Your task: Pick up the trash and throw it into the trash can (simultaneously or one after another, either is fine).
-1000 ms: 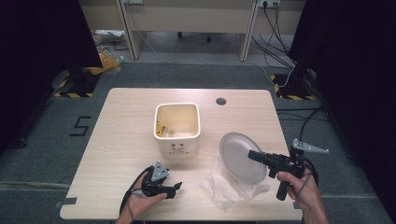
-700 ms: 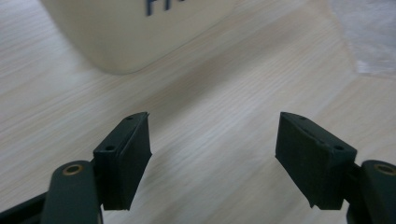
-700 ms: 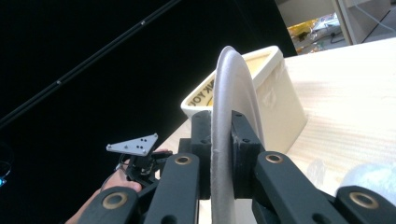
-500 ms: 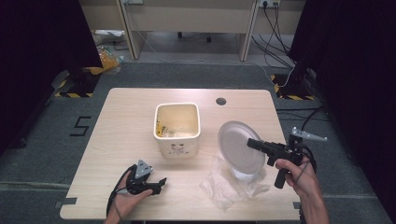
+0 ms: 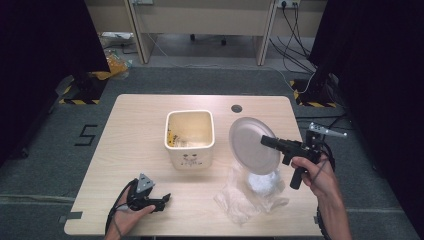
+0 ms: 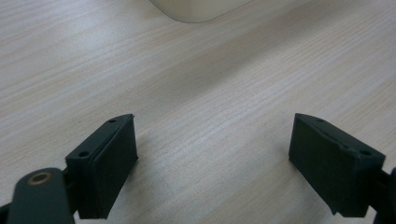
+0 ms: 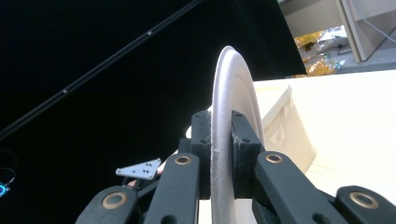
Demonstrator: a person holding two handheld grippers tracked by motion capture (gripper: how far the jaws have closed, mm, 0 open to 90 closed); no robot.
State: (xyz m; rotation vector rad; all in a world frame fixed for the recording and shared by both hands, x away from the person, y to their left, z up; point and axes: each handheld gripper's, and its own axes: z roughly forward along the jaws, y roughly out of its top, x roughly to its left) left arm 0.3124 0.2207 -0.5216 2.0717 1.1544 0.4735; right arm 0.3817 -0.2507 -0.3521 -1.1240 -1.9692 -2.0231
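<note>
A round white plate (image 5: 251, 145) hangs tilted above the table, to the right of the cream bin (image 5: 190, 136). My right gripper (image 5: 265, 141) is shut on its rim. In the right gripper view the plate (image 7: 233, 88) stands edge-on between the pads of that gripper (image 7: 219, 128), with the bin (image 7: 280, 123) behind it. My left gripper (image 5: 164, 199) rests low near the front edge, left of centre. Its jaws have just been opening and now stand wide apart (image 6: 212, 130) over bare wood, with nothing between them.
A crumpled clear plastic bag (image 5: 250, 194) lies on the table (image 5: 135, 125) below the plate. The bin holds some yellowish scraps. A round cable hole (image 5: 236, 108) sits near the far edge. A corner of the bin (image 6: 201, 9) lies ahead of the left gripper.
The left gripper slid left along the front edge and its jaws opened wide. The right gripper rose with the plate, which now tilts more steeply beside the bin.
</note>
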